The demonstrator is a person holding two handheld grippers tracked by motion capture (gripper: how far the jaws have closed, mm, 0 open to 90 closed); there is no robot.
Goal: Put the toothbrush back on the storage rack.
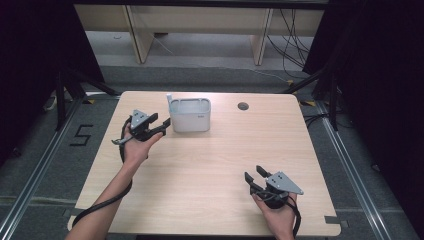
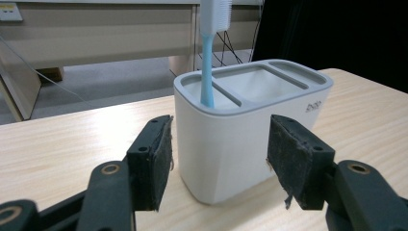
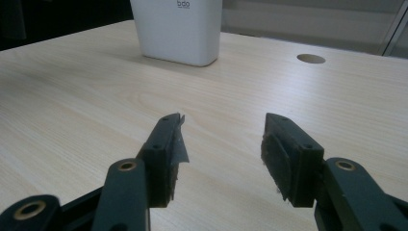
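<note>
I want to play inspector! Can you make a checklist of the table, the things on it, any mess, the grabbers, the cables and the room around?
Surface: light wooden table, bare, with a round hole near the far edge.
Job's things: white holder with three slots; blue toothbrush upright in an end slot.
Clutter: nothing seen.
Grippers: left gripper open, beside the holder, not touching; right gripper open, over bare table.
Cables: black cable trails off the left gripper; wires on the floor behind.
Surroundings: grey floor, wooden desks, black curtains.
</note>
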